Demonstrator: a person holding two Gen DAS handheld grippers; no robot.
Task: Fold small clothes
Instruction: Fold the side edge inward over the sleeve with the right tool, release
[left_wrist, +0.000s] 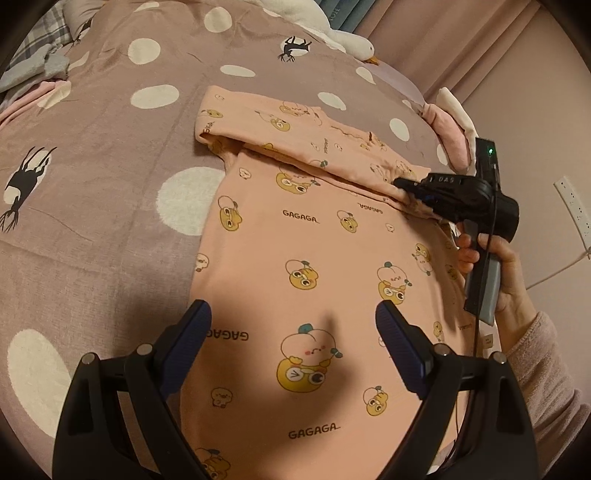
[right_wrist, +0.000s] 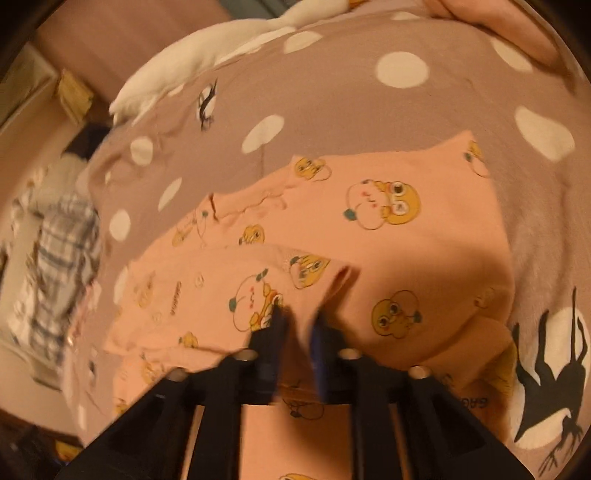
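Peach cotton shirt (left_wrist: 306, 254) with little cartoon ducks is lying flat on the dotted bedspread (left_wrist: 110, 155), which makes sense since you want a smooth base to fold on. Right gripper (right_wrist: 298, 325) is pinched tight on the sleeve (left_wrist: 295, 140), laying it across the top of the body so it ends up tucked in. Left gripper (left_wrist: 293, 332) just hangs over the lower half with its jaws wide apart, holding nothing, probably waiting to grab the hem.
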